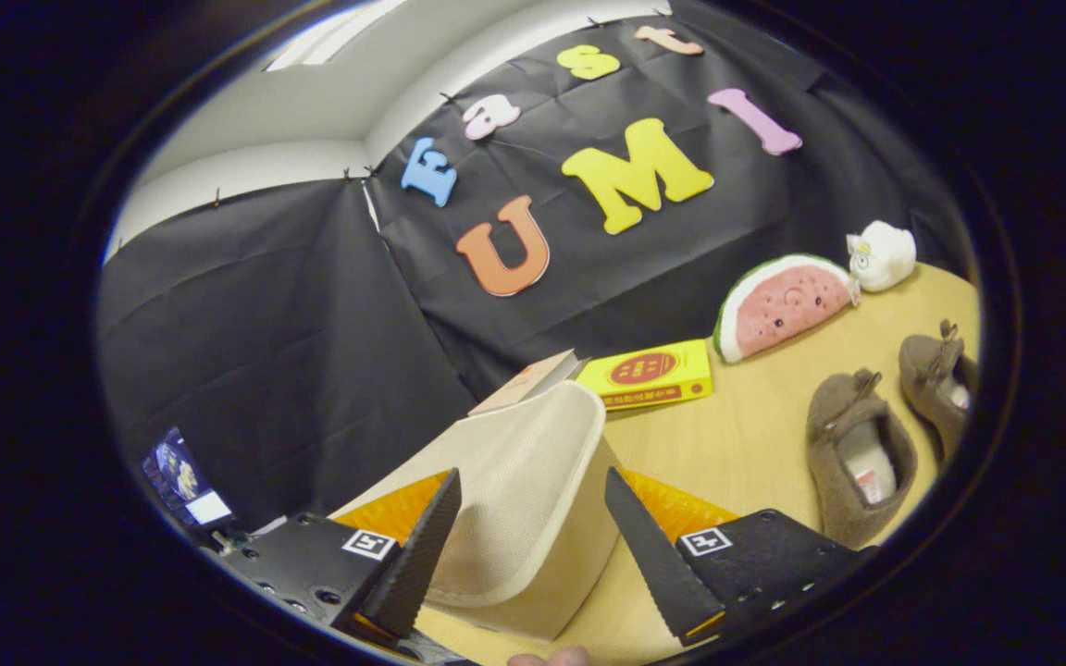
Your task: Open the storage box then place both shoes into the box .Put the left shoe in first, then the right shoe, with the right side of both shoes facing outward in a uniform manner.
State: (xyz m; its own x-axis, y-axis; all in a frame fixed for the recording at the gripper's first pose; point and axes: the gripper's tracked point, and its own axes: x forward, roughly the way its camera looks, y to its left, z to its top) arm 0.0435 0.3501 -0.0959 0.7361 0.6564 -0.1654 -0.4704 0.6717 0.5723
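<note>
A yellow paperback book (651,374), a plush watermelon slice (781,303) and a small white plush toy (883,254) are lying on the tan wooden counter (737,444).

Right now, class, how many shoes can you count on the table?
2. One brown shoe lies just beyond the open gripper; the other shoe lies beside it, farther out.

The storage box (533,499) is cream-coloured with a woven texture and an orange inside; its lid is raised and tilted. It stands on the wooden table. The two brown fuzzy shoes (857,462) (940,379) lie side by side to its right, openings up
</note>
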